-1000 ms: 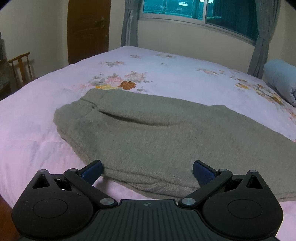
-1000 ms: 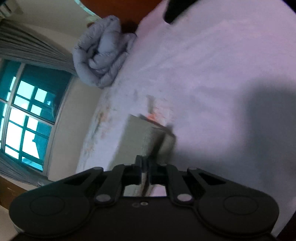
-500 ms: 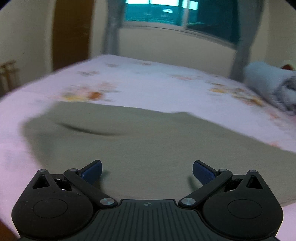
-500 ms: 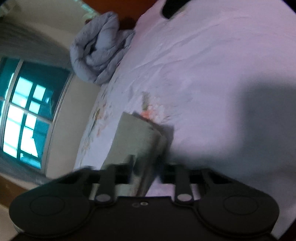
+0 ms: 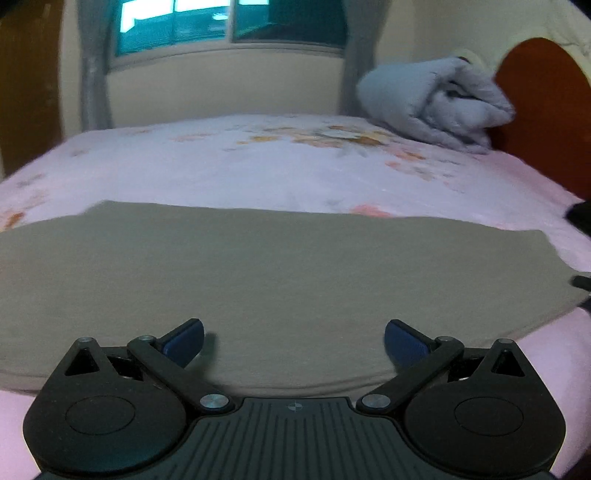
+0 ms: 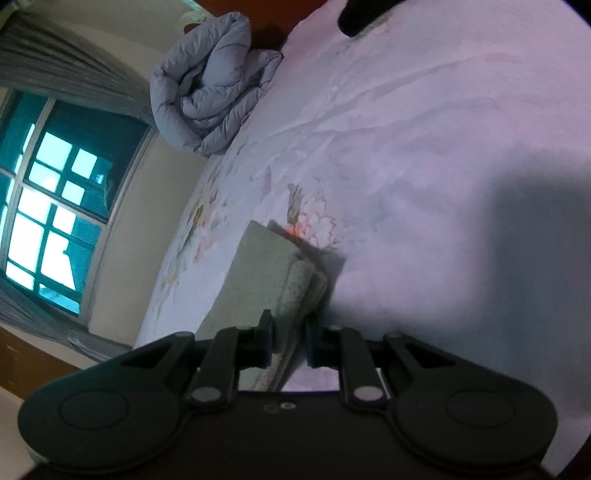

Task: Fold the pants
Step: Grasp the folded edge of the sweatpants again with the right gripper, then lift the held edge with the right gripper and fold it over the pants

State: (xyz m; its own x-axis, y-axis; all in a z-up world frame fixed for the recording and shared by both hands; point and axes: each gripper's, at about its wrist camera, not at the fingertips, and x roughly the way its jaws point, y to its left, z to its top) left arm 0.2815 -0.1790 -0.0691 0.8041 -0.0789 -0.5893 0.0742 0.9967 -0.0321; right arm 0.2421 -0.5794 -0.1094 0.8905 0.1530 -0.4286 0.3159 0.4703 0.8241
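Grey-green pants [image 5: 280, 273] lie flat across the pink floral bed [image 5: 280, 173], legs running left to right. My left gripper [image 5: 293, 341] is open and empty, hovering low over the near edge of the pants. In the right wrist view, rolled on its side, my right gripper [image 6: 288, 341] has its blue pads partly apart around the cuff end of the pants [image 6: 284, 280]; the cloth sits between the pads without being pinched.
A rolled grey duvet [image 5: 436, 107] lies at the head of the bed by the red-brown headboard [image 5: 543, 107]; it also shows in the right wrist view [image 6: 210, 88]. A window with grey curtains [image 5: 229, 26] is behind the bed. A dark object [image 6: 365, 14] lies near the bed's far corner.
My left gripper has swung right along the pants, from the waist end toward the legs. My right gripper, shut on the cuff a second ago, has opened partway.
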